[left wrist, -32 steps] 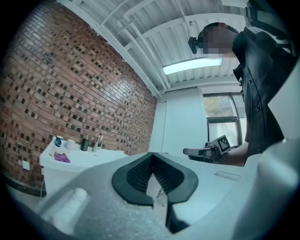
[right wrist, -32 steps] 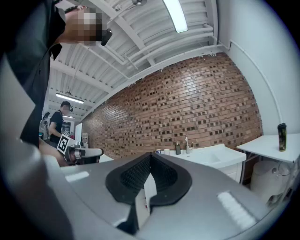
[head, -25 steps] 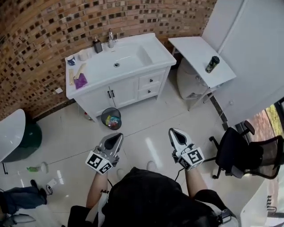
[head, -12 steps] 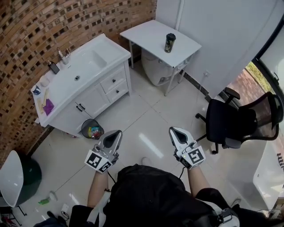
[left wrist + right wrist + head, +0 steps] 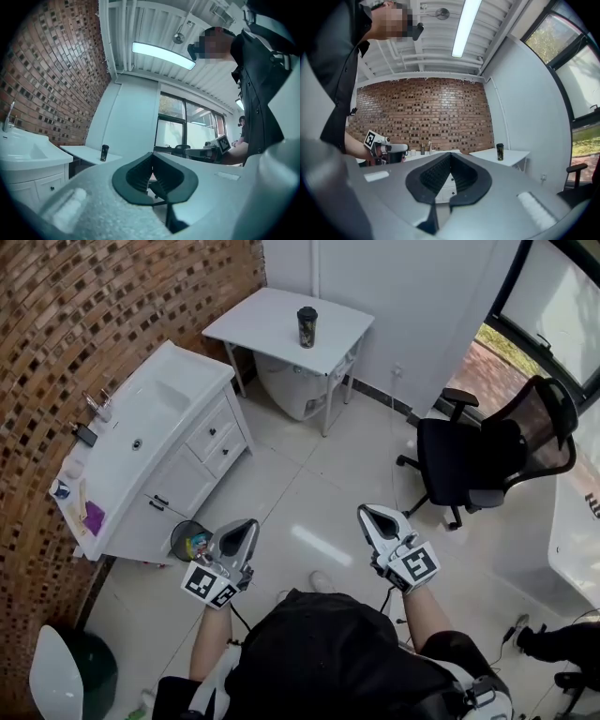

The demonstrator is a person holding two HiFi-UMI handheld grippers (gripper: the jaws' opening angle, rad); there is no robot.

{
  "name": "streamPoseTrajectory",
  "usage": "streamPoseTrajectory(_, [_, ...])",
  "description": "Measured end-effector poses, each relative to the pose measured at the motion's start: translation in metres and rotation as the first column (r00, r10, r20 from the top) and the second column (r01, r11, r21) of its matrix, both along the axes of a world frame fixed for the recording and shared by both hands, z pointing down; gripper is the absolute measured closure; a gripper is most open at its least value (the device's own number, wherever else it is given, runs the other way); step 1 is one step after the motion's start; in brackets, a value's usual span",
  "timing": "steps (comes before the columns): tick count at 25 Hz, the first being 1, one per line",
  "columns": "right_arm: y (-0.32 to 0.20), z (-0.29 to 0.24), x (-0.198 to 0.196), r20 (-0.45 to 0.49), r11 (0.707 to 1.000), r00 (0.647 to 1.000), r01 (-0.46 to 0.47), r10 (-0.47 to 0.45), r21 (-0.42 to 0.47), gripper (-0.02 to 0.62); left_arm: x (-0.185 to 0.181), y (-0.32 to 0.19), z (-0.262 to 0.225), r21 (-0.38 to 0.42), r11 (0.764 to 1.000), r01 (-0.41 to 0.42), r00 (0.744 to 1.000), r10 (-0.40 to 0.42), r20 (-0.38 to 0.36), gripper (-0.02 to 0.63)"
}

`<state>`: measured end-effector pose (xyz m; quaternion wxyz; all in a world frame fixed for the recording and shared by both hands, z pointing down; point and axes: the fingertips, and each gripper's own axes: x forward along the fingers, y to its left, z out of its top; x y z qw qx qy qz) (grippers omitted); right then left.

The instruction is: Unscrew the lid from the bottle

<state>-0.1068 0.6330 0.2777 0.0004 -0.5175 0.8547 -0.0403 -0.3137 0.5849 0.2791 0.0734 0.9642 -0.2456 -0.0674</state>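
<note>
A dark bottle (image 5: 307, 326) with a black lid stands upright on a small white table (image 5: 272, 320) far across the room; it shows small in the left gripper view as the bottle (image 5: 104, 153) and in the right gripper view as the bottle (image 5: 500, 152). My left gripper (image 5: 242, 530) is held at waist height over the tiled floor, shut and empty. Level with it on the right, my right gripper (image 5: 376, 517) is shut with nothing in it. Both are well short of the table.
A white vanity with a sink (image 5: 141, 442) stands along the brick wall at left, a small bin (image 5: 189, 540) by its foot. A black office chair (image 5: 478, 451) sits at right. A white tub (image 5: 295, 390) is under the table. A green bin (image 5: 89, 676) is low left.
The view has swung rightward: the table with the bottle moved from upper right to upper centre, the vanity to the left, and the chair into full view. Both grippers kept their pose.
</note>
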Motion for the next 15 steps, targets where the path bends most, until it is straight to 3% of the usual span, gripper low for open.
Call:
streamPoseTrajectory(4, [0.012,-0.006,-0.005,0.013,0.997,0.996,-0.083,0.083,0.004,0.589,-0.008,0.003,0.000,-0.009,0.999,-0.049,0.998,0.049,-0.031,0.603])
streamPoseTrajectory(8, [0.027,-0.011,-0.026,0.003,0.995,0.995,-0.103,0.103,0.004,0.589,-0.026,-0.002,0.006,-0.056,0.997,-0.057,0.996,0.053,-0.066,0.603])
streamPoseTrajectory(15, [0.031,-0.008,-0.016,0.003,0.987,0.987,-0.162,0.162,-0.006,0.589,-0.006,-0.003,0.009,-0.052,0.989,-0.138,0.989,0.135,-0.055,0.603])
